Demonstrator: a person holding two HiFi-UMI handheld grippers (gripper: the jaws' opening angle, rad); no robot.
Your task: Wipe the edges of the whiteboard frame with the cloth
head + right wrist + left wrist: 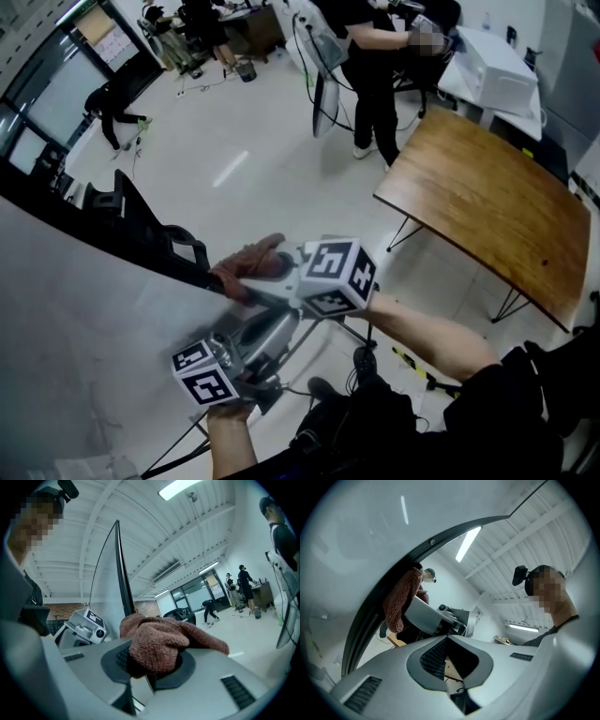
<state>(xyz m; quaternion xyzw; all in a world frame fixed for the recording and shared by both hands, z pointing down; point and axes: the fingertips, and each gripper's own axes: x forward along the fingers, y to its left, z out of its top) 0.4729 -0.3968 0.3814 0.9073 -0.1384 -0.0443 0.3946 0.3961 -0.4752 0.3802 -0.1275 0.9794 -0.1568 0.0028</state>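
Closest to the head camera, the left gripper (270,334) hangs just beside the whiteboard (75,319), its jaws drawn together with nothing between them. Just above it, the right gripper (267,274) has its jaws clenched on the brown cloth (246,266). The bunched cloth presses against the dark frame (141,242) along the whiteboard's edge. In the left gripper view the cloth drapes over that frame edge.

Workshop-office: wooden table (487,206), glass partitions (66,89)
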